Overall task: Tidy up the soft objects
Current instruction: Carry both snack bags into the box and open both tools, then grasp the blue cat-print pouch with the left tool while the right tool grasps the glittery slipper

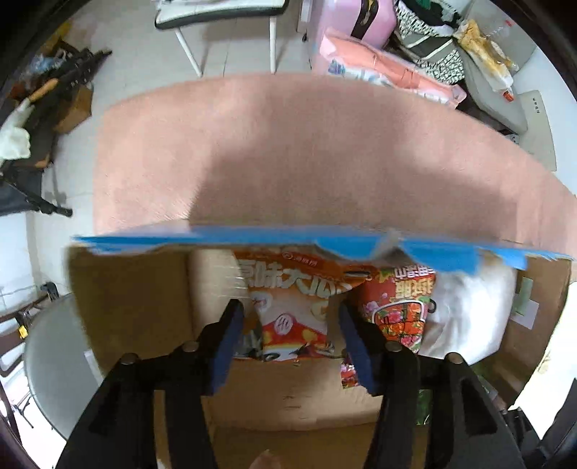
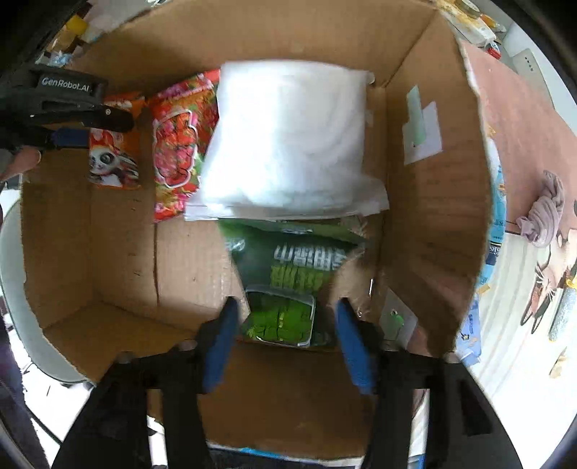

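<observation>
An open cardboard box (image 2: 90,252) holds soft packs. An orange snack bag (image 1: 295,306) lies at its left; it also shows in the right wrist view (image 2: 115,158). Beside it lie a red flowered bag (image 2: 180,144), a white soft bundle (image 2: 288,144) and a green snack bag (image 2: 288,281). My left gripper (image 1: 292,314) is open, fingers on either side of the orange bag, inside the box. My right gripper (image 2: 285,317) is open above the green bag, not touching it. The left gripper's body (image 2: 65,104) shows in the right wrist view.
The box has a blue-edged flap (image 1: 288,241) over a pink rug (image 1: 288,151). A chair (image 1: 223,21), pink bedding (image 1: 378,68) and clutter stand beyond. A crumpled mauve cloth (image 2: 544,209) lies on the printed surface right of the box. A round grey stool (image 1: 54,360) is at left.
</observation>
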